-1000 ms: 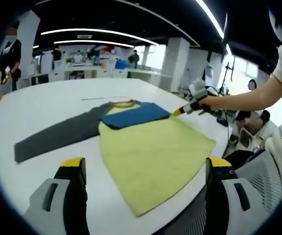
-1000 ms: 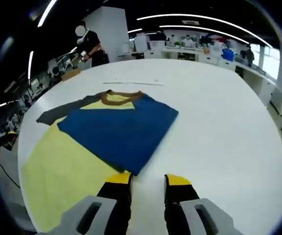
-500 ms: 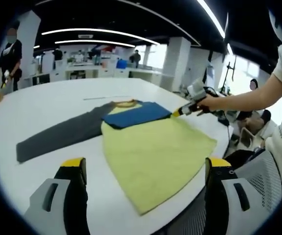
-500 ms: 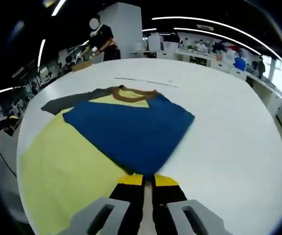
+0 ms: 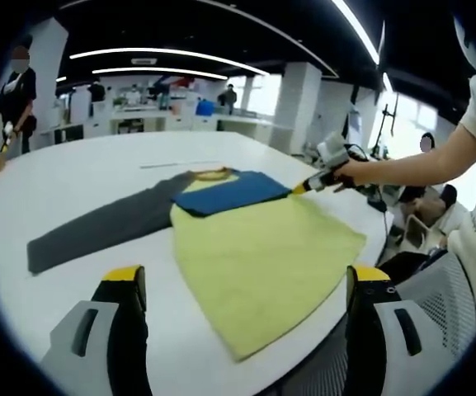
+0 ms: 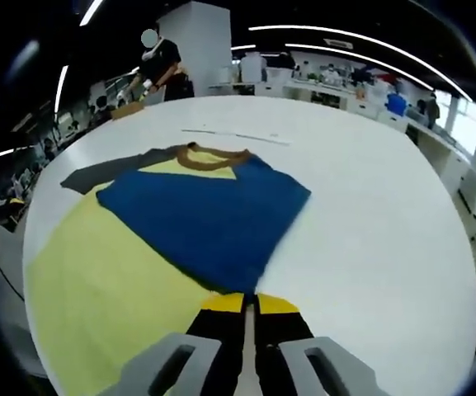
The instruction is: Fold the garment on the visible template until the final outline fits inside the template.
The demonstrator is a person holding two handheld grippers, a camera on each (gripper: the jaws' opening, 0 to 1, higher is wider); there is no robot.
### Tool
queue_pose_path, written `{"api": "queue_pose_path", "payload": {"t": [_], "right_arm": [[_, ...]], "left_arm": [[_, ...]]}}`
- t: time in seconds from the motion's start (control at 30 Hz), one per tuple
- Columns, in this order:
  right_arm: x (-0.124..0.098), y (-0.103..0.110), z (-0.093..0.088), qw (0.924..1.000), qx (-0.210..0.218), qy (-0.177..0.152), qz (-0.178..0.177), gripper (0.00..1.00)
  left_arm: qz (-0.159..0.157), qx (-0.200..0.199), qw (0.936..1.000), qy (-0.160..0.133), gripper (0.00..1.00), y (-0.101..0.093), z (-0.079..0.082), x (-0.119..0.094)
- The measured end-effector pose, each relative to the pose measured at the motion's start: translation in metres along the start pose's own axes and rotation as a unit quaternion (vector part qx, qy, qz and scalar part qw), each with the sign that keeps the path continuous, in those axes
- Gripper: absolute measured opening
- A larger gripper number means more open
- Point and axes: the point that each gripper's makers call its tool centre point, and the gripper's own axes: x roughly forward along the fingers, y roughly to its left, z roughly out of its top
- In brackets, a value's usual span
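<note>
A long-sleeved garment (image 5: 254, 239) lay spread flat on a large white table (image 5: 81, 177), with its yellow body nearest the table edge and a brown collar (image 5: 210, 174) at the far end. Its blue sleeve (image 5: 229, 193) was folded across the chest, while the grey sleeve (image 5: 101, 224) stretched straight out to one side on the bare tabletop.

In the left gripper view, the left gripper (image 5: 250, 285) hovered above the hem of the yellow body, its yellow-tipped jaws wide apart and holding nothing. The right gripper (image 5: 300, 188), held in a person's hand (image 5: 345, 174), reached in from the side to the corner of the blue sleeve.

In the right gripper view, the right gripper (image 6: 249, 300) had its two yellow tips pressed together at the near corner of the blue sleeve (image 6: 209, 219); whether cloth was pinched between them could not be made out. The yellow body (image 6: 106, 297) lay to one side of it and the collar (image 6: 209, 158) beyond.

Another person (image 6: 159, 66) stood at the far side of the table, with desks and ceiling strip lights behind.
</note>
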Motion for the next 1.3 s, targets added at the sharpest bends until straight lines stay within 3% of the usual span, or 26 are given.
{"api": "queue_pose_path", "payload": {"t": [0.47,1.2,1.3], "right_arm": [[-0.001,-0.013,-0.002,0.9999,0.006,0.005,-0.012,0.0],[-0.018,-0.009,-0.006,0.9998,-0.006,0.012,-0.016,0.0],[-0.019,-0.007,-0.004,0.9999,0.013,0.001,-0.009,0.0]], "left_arm": [[0.007,-0.002,1.0,0.001,0.98,0.005,-0.002,-0.001],[0.016,-0.005,0.9998,0.005,0.99,0.016,-0.004,-0.002],[0.019,-0.004,0.9998,0.005,0.99,0.018,-0.002,-0.002]]}}
